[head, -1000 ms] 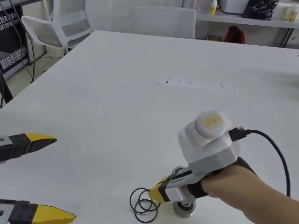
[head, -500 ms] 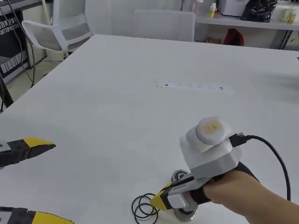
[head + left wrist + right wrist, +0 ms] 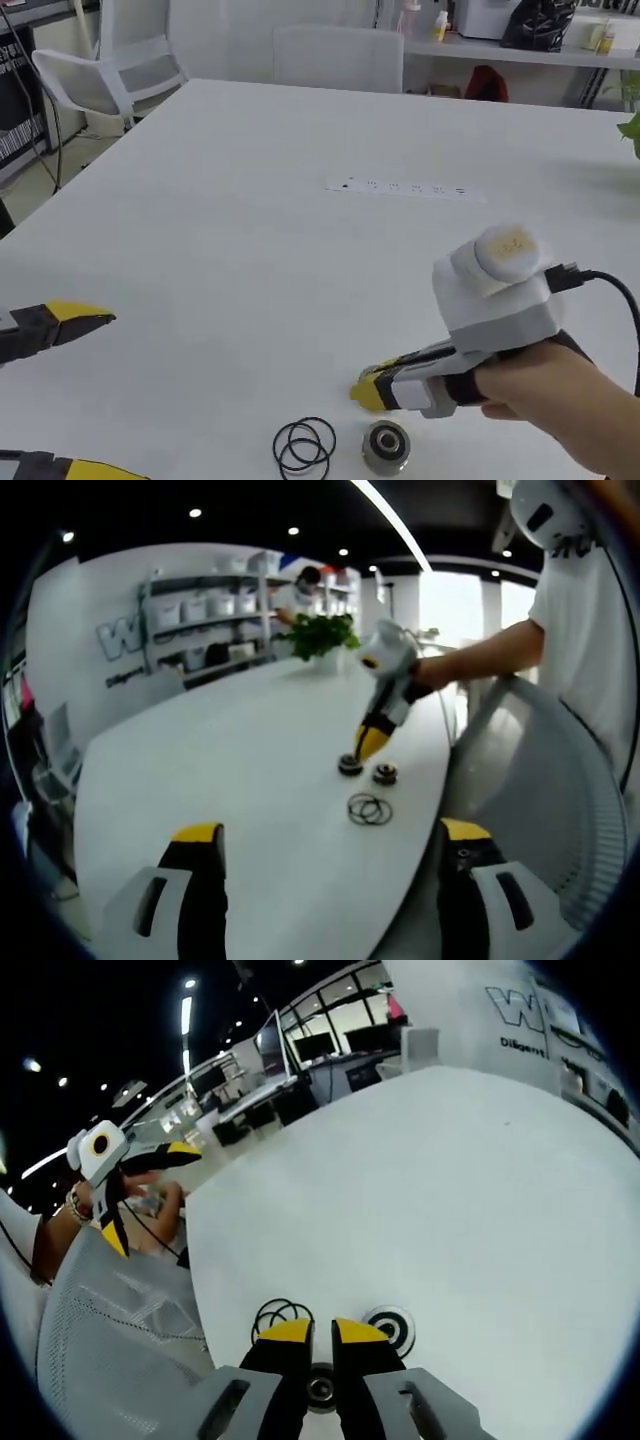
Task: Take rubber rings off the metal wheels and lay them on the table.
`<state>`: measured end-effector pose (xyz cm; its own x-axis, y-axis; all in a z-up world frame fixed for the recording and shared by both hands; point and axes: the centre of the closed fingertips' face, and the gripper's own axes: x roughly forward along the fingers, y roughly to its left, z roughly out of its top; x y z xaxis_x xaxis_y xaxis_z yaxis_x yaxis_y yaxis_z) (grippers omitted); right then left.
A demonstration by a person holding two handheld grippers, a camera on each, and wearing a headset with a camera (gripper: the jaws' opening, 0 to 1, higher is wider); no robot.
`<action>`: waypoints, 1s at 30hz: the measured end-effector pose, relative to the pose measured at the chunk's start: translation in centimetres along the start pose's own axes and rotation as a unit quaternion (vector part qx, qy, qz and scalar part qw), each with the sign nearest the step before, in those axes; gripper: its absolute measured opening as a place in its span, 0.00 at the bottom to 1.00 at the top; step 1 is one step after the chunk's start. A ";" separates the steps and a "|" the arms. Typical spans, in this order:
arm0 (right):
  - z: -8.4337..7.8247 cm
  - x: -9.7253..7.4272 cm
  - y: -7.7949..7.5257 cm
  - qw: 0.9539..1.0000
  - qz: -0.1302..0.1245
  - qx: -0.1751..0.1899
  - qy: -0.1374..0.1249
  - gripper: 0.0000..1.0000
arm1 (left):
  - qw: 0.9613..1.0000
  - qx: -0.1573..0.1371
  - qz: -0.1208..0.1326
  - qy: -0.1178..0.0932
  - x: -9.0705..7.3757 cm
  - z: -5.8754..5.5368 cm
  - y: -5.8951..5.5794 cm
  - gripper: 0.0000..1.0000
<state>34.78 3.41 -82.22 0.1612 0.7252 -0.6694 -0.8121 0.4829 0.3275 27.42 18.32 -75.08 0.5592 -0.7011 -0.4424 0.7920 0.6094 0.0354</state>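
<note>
Right gripper (image 3: 370, 391) fingers clenched, empty, over wheel (image 3: 385, 446). Rings (image 3: 304, 445) lay beside it at tabletop edge. Left gripper (image 3: 331, 832) fingers released.

The left gripper (image 3: 330, 832) is held low and roughly level, its 2 yellow-tipped jaws spread wide with nothing between them. In the head view it comes in from the left edge. The right gripper (image 3: 368, 390) points down and to the left in the head view. Its 2 jaws are drawn almost together, a thin slit between them, empty. The right hand (image 3: 545, 385) wraps the handle from behind, and the forearm (image 3: 610, 450) runs off the lower right corner.
</note>
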 end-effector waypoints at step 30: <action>-1.7 -2.0 -4.6 0.997 -0.032 0.037 -0.066 0.08 | 0.996 0.065 -0.053 -0.042 3.9 7.2 0.7 0.79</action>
<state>37.25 -1.09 -83.54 0.2877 0.7475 -0.5987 -0.7555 0.5613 0.3378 31.89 13.37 -70.31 0.4851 -0.7910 -0.3728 0.8696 0.4814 0.1100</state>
